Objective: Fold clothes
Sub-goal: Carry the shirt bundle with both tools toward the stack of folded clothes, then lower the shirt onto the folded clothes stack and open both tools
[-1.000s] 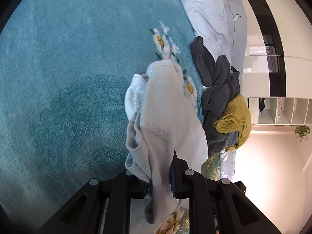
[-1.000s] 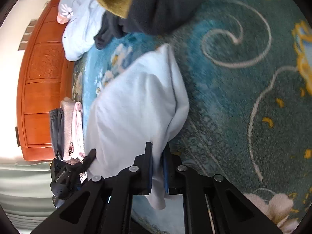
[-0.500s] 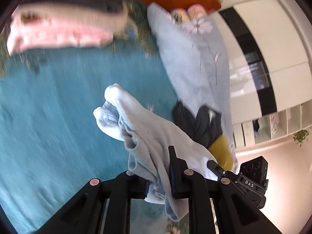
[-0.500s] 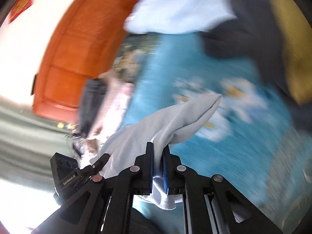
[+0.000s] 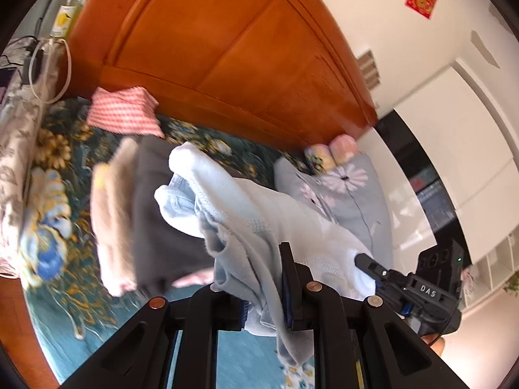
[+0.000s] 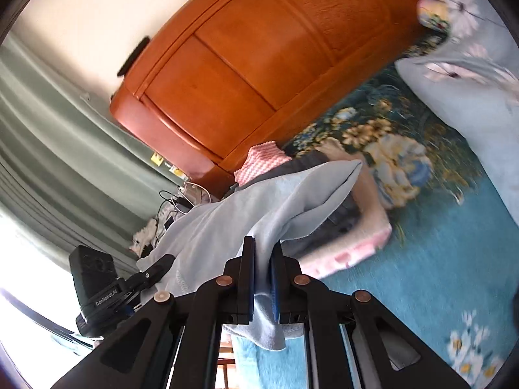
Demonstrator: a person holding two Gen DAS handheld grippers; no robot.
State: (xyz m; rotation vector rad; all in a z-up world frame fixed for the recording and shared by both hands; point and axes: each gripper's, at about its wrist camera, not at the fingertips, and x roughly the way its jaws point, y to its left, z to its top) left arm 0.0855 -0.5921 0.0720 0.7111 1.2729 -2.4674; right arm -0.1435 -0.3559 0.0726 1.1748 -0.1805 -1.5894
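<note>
Above the teal bedspread [image 5: 97, 340], left gripper [image 5: 264, 295] and right gripper [image 6: 261, 278], angled downward, both clamp the pale-blue garment [image 5: 253, 223].

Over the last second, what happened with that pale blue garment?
Both grippers lifted the pale blue garment off the teal blanket and swung it toward the wooden headboard, above the folded stack. The left gripper and right gripper stayed clamped on it throughout; nothing was let go.

Both wrist views close, angled down, sharing headboard [image 5: 227, 48]
</note>
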